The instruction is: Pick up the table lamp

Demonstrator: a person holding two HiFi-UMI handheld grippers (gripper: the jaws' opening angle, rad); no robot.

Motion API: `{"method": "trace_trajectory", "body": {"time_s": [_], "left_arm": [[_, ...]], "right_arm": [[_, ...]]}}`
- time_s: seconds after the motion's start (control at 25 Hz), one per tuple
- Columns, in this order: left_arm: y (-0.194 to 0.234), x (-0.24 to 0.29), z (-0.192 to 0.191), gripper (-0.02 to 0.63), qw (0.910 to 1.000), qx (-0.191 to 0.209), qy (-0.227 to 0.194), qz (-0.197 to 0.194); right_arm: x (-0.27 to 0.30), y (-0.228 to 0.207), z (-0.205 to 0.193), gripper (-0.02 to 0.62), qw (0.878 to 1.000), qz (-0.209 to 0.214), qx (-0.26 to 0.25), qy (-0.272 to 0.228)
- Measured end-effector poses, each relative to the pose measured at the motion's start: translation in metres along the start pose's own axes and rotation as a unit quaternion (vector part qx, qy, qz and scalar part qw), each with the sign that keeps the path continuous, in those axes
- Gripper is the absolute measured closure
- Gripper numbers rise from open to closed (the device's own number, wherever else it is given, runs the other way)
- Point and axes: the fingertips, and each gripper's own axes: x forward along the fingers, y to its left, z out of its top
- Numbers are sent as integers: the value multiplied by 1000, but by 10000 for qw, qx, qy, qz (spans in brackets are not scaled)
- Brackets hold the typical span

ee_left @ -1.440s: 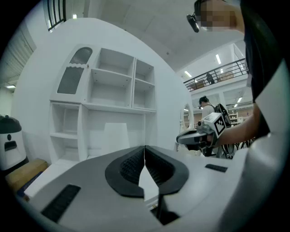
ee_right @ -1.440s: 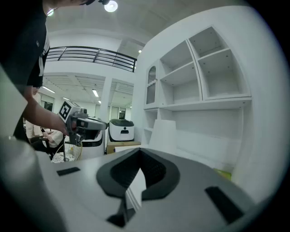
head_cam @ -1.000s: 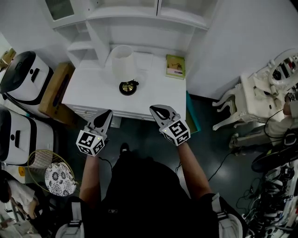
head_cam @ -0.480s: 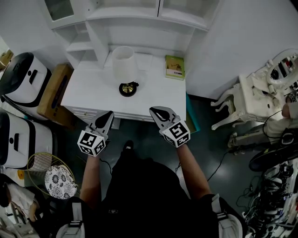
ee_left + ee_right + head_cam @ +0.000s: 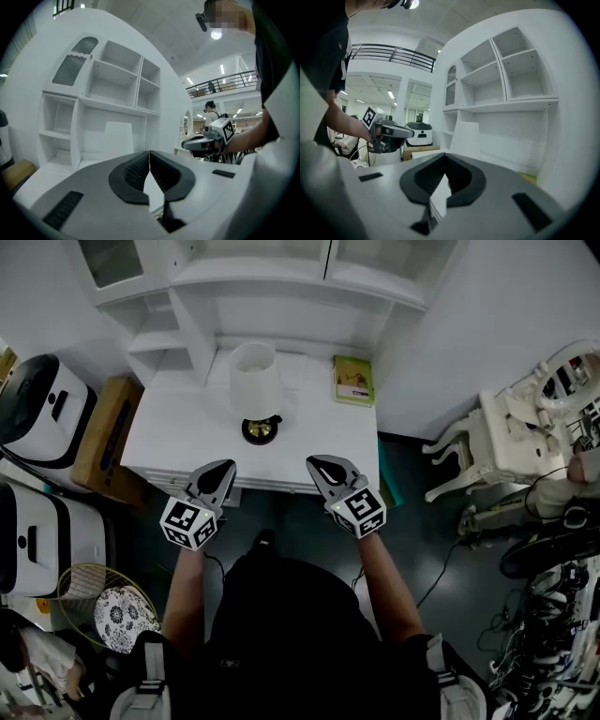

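- The table lamp (image 5: 255,388) stands upright near the middle of the white desk (image 5: 178,432), towards its back edge. It has a white shade and a dark round base with a brassy centre.
- The lamp is also visible past the jaws in the left gripper view (image 5: 117,139) and in the right gripper view (image 5: 467,136). Neither gripper touches it.
- The left gripper (image 5: 222,468) hangs at the desk's front edge, left of the lamp's line. Its jaws are pressed together with nothing between them.
- The right gripper (image 5: 318,465) hangs at the same front edge, right of the lamp's line. Its jaws are likewise together and it holds nothing.
- The two grippers point towards the desk's back, well apart from each other.
- A green book (image 5: 353,380) lies flat at the desk's back right corner.
- A white shelf unit (image 5: 178,324) rises from the desk's back edge, behind the lamp.
- A cardboard box (image 5: 98,432) sits just beside the desk's left end.
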Motion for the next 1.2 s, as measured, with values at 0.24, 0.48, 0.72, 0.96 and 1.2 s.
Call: {"method": "trace_trajectory", "body": {"time_s": [0.24, 0.48, 0.72, 0.96, 1.2], "left_arm": [[18, 5, -3, 594, 9999, -61, 56, -59], [28, 8, -6, 594, 9999, -134, 42, -35], [29, 8, -6, 594, 9998, -165, 44, -33], [29, 8, -7, 594, 9998, -168, 72, -45], [29, 7, -8, 594, 9999, -134, 82, -61]], "right_arm": [[16, -3, 1, 588, 9999, -56, 26, 81], [22, -8, -5, 588, 9998, -74, 31, 178], [24, -11, -4, 588, 9998, -77, 60, 172], [25, -11, -5, 588, 9998, -81, 70, 169], [26, -10, -6, 588, 9998, -99, 78, 165]]}}
